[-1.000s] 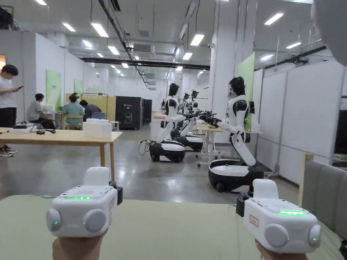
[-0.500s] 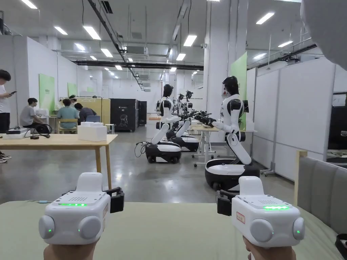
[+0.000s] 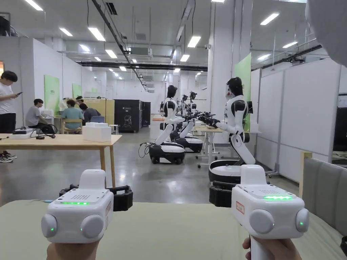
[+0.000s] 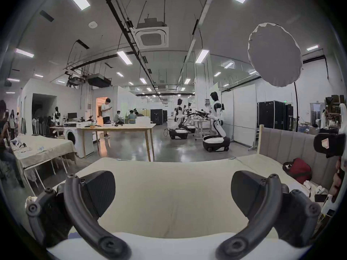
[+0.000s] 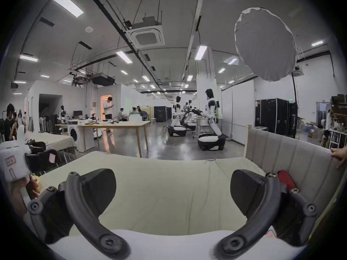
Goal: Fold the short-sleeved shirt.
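Observation:
My left gripper (image 3: 96, 193) hovers low over the pale green bed sheet (image 3: 169, 233), held in a hand at the near left. Its jaws stand wide apart, with nothing between them in the left gripper view (image 4: 172, 187). My right gripper (image 3: 247, 189) hangs level with it at the near right, also open and empty (image 5: 172, 187). A red bundle (image 4: 298, 170) lies at the sheet's right edge against the headboard; I cannot tell what it is. It sits just past the right jaw in the right gripper view (image 5: 286, 177).
A grey padded headboard (image 3: 325, 193) walls the bed's right side, and a hand (image 5: 339, 157) rests on its top. Beyond the bed are a shiny floor, a wooden table (image 3: 61, 139), wheeled humanoid robots (image 3: 233, 135), seated and standing people (image 3: 7, 108), and a round light diffuser (image 4: 274, 55).
The jaws of both grippers have spread wider apart. Both grippers stay low over the sheet, the right one a little farther left. The head camera has shifted slightly.

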Demonstrator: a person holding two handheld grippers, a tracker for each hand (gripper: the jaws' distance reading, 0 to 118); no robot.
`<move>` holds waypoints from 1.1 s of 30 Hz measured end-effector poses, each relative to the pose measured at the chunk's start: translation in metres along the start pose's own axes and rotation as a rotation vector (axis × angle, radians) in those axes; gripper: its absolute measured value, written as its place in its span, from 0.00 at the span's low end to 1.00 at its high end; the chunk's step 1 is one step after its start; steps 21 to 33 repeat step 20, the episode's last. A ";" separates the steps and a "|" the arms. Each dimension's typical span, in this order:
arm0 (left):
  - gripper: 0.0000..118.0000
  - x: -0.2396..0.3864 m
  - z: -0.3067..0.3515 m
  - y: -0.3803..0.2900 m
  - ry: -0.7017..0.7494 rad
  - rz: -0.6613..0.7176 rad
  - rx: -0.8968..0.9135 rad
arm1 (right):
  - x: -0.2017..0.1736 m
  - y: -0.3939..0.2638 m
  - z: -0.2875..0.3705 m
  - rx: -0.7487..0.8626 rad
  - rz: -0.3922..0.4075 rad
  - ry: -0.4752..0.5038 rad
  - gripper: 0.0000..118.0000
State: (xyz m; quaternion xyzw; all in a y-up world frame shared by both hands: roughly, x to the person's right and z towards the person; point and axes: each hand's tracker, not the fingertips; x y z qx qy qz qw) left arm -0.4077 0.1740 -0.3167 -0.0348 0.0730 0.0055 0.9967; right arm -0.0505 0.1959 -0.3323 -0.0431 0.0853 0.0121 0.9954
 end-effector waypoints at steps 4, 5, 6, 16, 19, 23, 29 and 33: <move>1.00 -0.001 -0.001 -0.002 0.012 0.011 -0.008 | 0.001 -0.001 0.003 -0.016 -0.043 0.028 1.00; 1.00 -0.002 -0.001 -0.002 0.015 0.012 -0.006 | 0.002 -0.001 0.002 -0.033 -0.059 0.021 1.00; 1.00 -0.002 -0.002 -0.003 0.015 0.017 -0.009 | 0.001 -0.002 0.001 -0.041 -0.063 0.007 1.00; 1.00 0.003 0.000 -0.003 0.011 0.008 0.002 | -0.007 -0.015 -0.001 -0.028 -0.043 -0.018 1.00; 1.00 0.004 0.001 -0.002 0.008 0.018 0.001 | -0.007 -0.015 0.001 -0.031 -0.040 -0.015 1.00; 1.00 0.006 0.001 0.000 0.008 0.018 0.000 | -0.007 -0.015 0.001 -0.027 -0.039 -0.012 1.00; 1.00 0.006 0.001 0.000 0.008 0.018 0.000 | -0.007 -0.015 0.001 -0.027 -0.039 -0.012 1.00; 1.00 0.006 0.001 0.000 0.008 0.018 0.000 | -0.007 -0.015 0.001 -0.027 -0.039 -0.012 1.00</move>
